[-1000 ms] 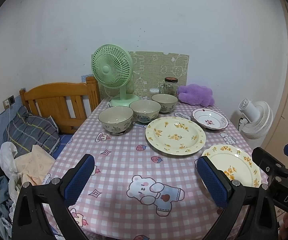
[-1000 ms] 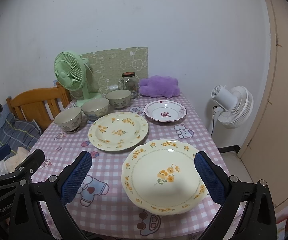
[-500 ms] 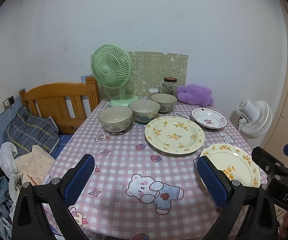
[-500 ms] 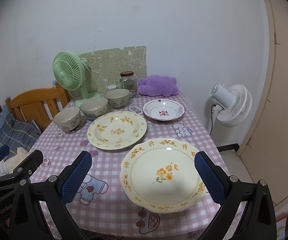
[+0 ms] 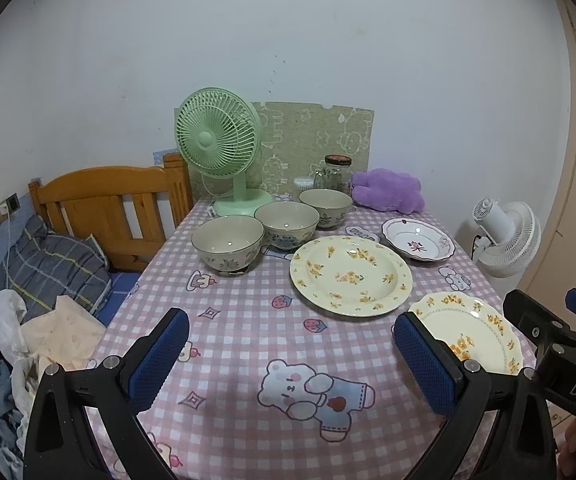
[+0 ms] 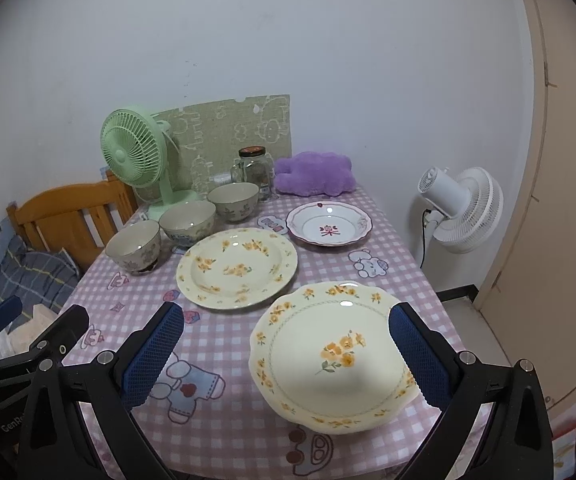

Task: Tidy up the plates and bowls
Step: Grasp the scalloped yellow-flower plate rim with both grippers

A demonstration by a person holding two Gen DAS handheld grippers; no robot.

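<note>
Three plates and three bowls sit on the worktop [image 6: 388, 240]; both grippers, left gripper [image 5: 288, 360] and right gripper [image 6: 288, 356], hover fingers apart, empty, and the near plate [image 6: 332, 356] lies close to the worktop edge, so a clumsy rim grasp could tip it off.

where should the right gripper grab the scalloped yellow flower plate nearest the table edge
Take the scalloped plate by its near rim, coming in low from the table front. It lies flat, so only the raised wavy lip offers a bite, one finger over and one under. That rim sits close to the table edge, and the open right gripper already faces it. Probably tilt the rim up slightly first.
</note>
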